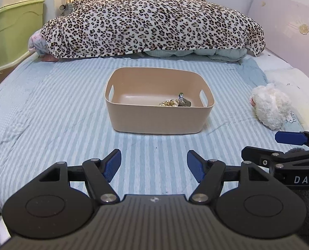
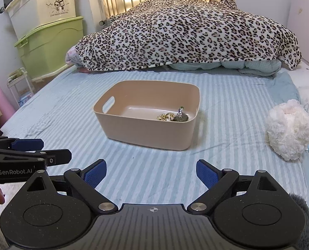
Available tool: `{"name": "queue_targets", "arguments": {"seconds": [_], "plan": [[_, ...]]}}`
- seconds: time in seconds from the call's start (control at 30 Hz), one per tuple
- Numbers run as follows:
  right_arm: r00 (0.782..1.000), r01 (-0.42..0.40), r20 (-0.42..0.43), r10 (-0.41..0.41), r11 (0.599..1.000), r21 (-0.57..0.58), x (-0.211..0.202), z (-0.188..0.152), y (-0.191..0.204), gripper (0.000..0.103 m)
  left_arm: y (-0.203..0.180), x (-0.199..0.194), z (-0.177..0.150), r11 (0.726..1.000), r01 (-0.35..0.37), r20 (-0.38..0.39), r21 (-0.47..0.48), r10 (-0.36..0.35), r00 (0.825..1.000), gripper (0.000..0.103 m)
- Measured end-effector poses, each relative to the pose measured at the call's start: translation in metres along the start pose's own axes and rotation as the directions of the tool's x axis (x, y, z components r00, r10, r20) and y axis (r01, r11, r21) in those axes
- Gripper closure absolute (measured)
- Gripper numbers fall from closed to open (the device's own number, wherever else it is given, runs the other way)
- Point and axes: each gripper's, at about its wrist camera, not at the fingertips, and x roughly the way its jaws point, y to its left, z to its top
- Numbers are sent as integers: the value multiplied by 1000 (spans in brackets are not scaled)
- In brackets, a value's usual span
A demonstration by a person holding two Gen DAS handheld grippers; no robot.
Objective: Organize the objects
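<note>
Left wrist view: a tan bin sits mid-bed on a blue striped sheet, holding a small speckled item and a dark lump near its right wall. Right of the bin lies a white fluffy toy. Behind the bin is a leopard blanket. Near the bin's front, the left gripper and right gripper both hang spread wide with nothing between their fingers.

We look low along the bed from both wrists, side by side, facing the beige bin, seemingly near; both views share it.
</note>
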Motion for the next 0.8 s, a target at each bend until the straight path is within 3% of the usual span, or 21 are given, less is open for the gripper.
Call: {"name": "queue_targets", "arguments": {"seconds": [0.8], "plan": [[1000, 15, 0, -15, 1000, 19, -15, -6, -5, 9, -8, -23, -7, 999, 30, 3, 40, -30, 1000, 32]]}}
